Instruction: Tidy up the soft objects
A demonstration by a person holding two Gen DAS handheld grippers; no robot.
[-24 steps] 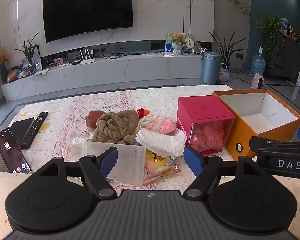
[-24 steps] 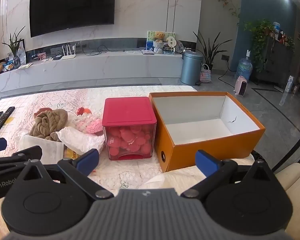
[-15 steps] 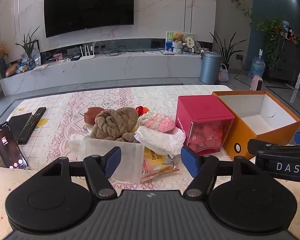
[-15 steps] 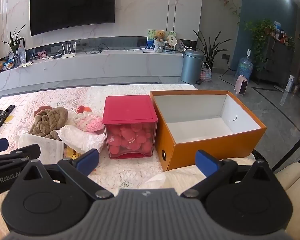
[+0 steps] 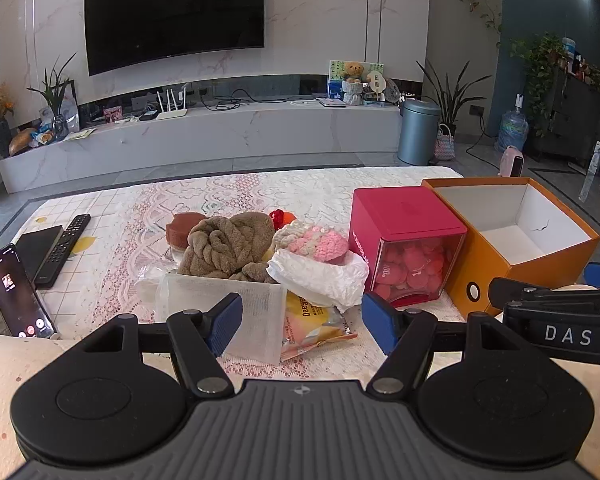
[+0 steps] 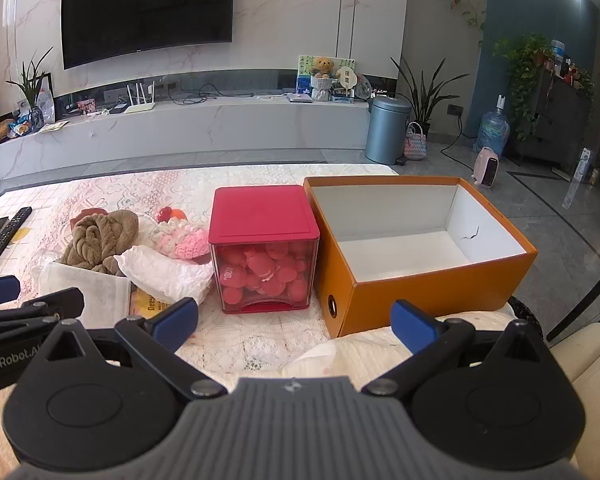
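The table [image 5: 148, 200], under a lace cloth, runs wide, with its far edge against grey floor; its far half and left middle lie bare. At the right edge stands the orange box [image 6: 420, 280], lid off, white inside, nothing in it. Touching its left wall is the red-lidded bin [image 6: 264, 248], full of pink balls. Left of the bin the soft things sit heaped together: a brown knit bundle [image 5: 228, 244], a pink crochet piece [image 5: 320, 242], white crumpled paper [image 5: 320, 276], a mesh pouch [image 5: 236, 308] and a snack packet [image 5: 316, 320] nearest the front edge. At the left edge lie a remote [image 5: 64, 240] and a phone [image 5: 16, 292]. The left gripper [image 5: 302, 322] hangs before the heap, jaws released, nothing between them. The right gripper [image 6: 294, 320] faces the gap between bin and box, jaws spread wide, likewise unladen.
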